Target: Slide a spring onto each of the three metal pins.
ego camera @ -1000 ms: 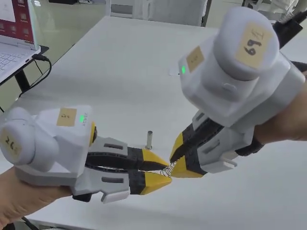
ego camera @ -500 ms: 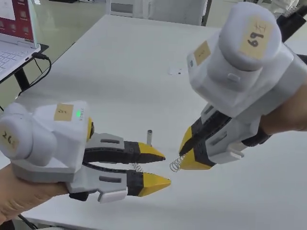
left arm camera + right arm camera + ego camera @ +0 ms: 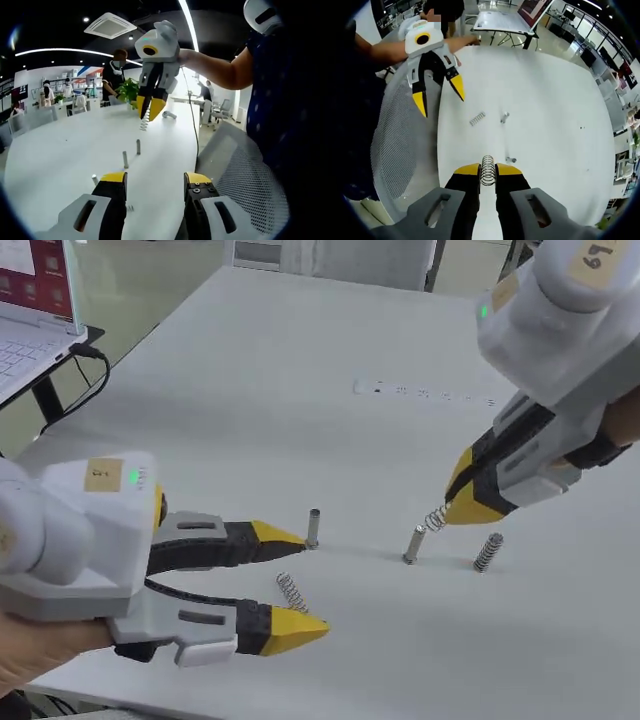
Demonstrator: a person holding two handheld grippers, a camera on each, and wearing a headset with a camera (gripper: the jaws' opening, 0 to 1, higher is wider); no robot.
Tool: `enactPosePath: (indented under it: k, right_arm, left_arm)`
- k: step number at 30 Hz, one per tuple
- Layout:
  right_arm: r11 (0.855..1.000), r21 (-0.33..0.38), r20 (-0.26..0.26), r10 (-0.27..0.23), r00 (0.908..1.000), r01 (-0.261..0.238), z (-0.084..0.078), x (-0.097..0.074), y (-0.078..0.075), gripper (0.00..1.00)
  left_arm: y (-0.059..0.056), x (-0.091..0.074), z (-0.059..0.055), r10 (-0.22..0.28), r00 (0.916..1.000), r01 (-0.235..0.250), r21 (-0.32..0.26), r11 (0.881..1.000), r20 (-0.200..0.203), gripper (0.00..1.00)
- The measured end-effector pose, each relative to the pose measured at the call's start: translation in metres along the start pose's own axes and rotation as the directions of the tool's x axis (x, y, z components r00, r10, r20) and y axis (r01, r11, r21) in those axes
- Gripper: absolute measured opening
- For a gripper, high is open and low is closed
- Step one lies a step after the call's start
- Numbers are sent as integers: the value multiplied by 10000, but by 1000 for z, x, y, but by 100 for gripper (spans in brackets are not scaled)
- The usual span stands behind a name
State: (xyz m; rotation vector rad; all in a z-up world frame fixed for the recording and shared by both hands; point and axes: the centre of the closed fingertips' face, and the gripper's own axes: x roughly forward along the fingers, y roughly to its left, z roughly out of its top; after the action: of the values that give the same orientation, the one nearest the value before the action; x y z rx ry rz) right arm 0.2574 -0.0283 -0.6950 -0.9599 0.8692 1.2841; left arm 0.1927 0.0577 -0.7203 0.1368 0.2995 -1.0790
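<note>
My right gripper (image 3: 462, 506) is shut on a small spring (image 3: 435, 517) that hangs tilted just above the middle metal pin (image 3: 415, 543). The right pin (image 3: 487, 552) wears a spring. The left pin (image 3: 314, 528) is bare and stands by the upper fingertip of my open left gripper (image 3: 298, 580). A loose spring (image 3: 291, 592) lies on the table between its jaws. In the right gripper view the held spring (image 3: 488, 169) sits between the shut tips. In the left gripper view the right gripper (image 3: 150, 108) hovers over the row of pins (image 3: 125, 159).
The white table (image 3: 260, 400) stretches far ahead with free room. A laptop (image 3: 30, 310) stands on a stand at the far left with a cable beside it. A mesh chair (image 3: 395, 145) is by the table's near edge. People stand in the background.
The right gripper took the spring from between the left jaws and carried it right, to above the middle pin. The left gripper went from shut to open.
</note>
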Motion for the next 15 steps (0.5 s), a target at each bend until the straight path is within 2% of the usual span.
enactPosePath:
  k: [7, 9, 15]
  right_arm:
    - [9996, 242, -435, -124, 9990, 135, -10, 8, -17, 8]
    - [9997, 235, -596, -56, 9982, 71, -12, 12, -20, 8]
    - [9994, 302, -1052, 185, 9943, -154, -16, 23, -32, 8]
  left_arm:
    - [11, -4, -13, 609, 9974, -616, -182, 9979, -374, 55]
    - [12, -5, -18, 745, 9957, -754, -142, 9971, -554, 58]
    - [17, -9, -24, 1007, 9928, -1030, -325, 9942, -647, 66]
